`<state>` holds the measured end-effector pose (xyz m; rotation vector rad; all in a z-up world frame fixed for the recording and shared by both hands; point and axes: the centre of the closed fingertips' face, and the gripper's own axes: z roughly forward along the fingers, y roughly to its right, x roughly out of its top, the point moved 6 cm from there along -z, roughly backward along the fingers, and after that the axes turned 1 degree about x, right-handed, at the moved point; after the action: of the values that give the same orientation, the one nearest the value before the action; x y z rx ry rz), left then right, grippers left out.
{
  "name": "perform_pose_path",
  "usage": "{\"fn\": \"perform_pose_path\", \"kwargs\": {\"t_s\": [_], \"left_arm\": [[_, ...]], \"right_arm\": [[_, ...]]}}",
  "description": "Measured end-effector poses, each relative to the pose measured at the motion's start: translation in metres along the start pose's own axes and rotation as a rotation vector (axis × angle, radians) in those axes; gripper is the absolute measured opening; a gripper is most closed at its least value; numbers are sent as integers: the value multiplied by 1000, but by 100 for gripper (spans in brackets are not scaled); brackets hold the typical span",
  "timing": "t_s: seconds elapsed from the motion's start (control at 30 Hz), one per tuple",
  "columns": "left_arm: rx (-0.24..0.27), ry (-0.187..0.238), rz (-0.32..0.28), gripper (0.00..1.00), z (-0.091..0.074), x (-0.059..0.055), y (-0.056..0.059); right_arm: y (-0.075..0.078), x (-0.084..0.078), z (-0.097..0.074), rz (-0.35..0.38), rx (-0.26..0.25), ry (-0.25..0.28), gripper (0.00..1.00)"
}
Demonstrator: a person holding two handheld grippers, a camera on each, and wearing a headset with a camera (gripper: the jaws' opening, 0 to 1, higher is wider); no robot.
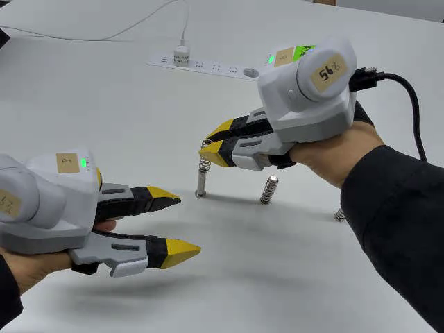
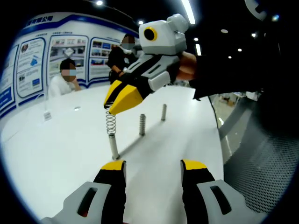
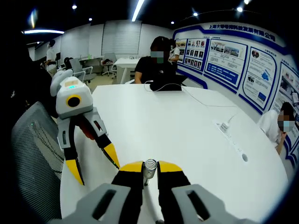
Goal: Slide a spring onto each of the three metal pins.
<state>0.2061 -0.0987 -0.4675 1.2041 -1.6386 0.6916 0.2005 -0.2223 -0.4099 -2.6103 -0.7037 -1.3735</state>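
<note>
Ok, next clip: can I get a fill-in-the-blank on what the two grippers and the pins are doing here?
1. The right gripper is shut on a ____.
2. The left gripper has its jaws ____ and holds nothing.
3. On the white table stand ____ metal pins.
Missing words: spring; open; three.
</note>
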Motion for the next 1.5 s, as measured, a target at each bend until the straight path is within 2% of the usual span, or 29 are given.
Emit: {"fn": "perform_pose_path", "kwargs": {"t_s": [0.3, 0.77, 1.5], "left_arm": [[-3, -4, -2, 48, 0, -1, 1], [-1, -9, -6, 48, 0, -2, 0], [6, -8, -19, 48, -1, -6, -2]], "right_arm": [[-3, -4, 5, -9, 13, -20, 12], [-7, -20, 19, 8, 26, -64, 12], [-10, -37, 34, 12, 25, -138, 12]]}}
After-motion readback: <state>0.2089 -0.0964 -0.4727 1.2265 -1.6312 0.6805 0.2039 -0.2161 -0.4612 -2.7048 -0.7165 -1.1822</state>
